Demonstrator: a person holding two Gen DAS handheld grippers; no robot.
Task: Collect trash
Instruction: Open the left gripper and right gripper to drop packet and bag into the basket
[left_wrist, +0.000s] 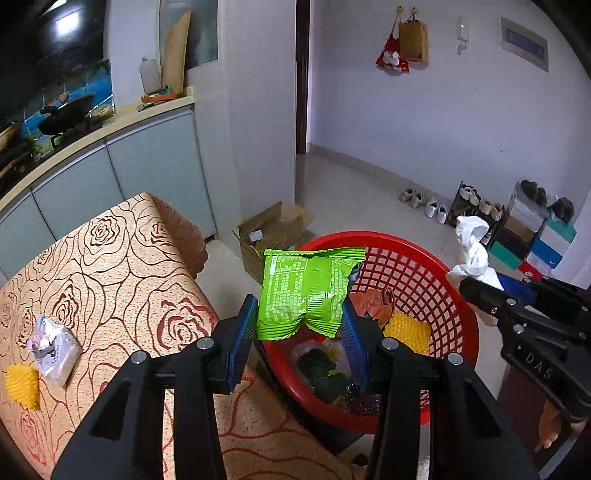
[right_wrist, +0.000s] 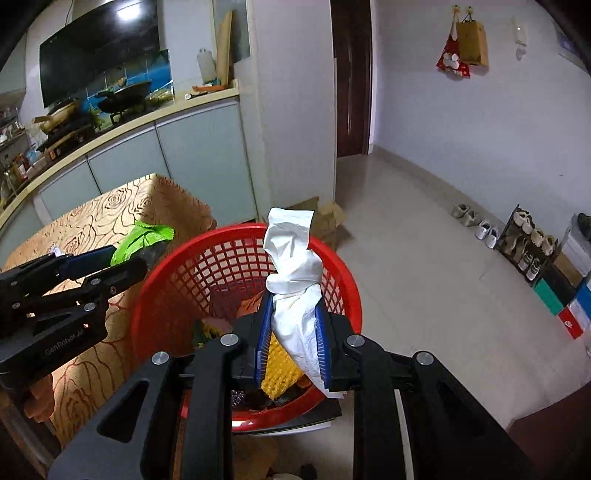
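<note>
My left gripper (left_wrist: 299, 314) is shut on a green snack wrapper (left_wrist: 306, 291), held upright above the near rim of a red mesh basket (left_wrist: 373, 236). From the right wrist view the left gripper (right_wrist: 125, 258) and the green wrapper (right_wrist: 146, 236) sit just left of the basket (right_wrist: 221, 233). My right gripper (right_wrist: 291, 317) is shut on a crumpled white tissue (right_wrist: 291, 254) over the basket's middle. In the left wrist view the right gripper (left_wrist: 467, 290) and its tissue (left_wrist: 471, 247) hang over the right rim. In the basket lie a yellow bubbled piece (left_wrist: 408, 328) and dark scraps.
A table with a rose-patterned cloth (left_wrist: 110, 266) stands left of the basket; on it lie a clear packet (left_wrist: 53, 343) and a yellow piece (left_wrist: 22, 384). An open cardboard box (left_wrist: 273, 229) sits on the floor behind. Shoes and a shoe rack (right_wrist: 524, 243) line the right wall.
</note>
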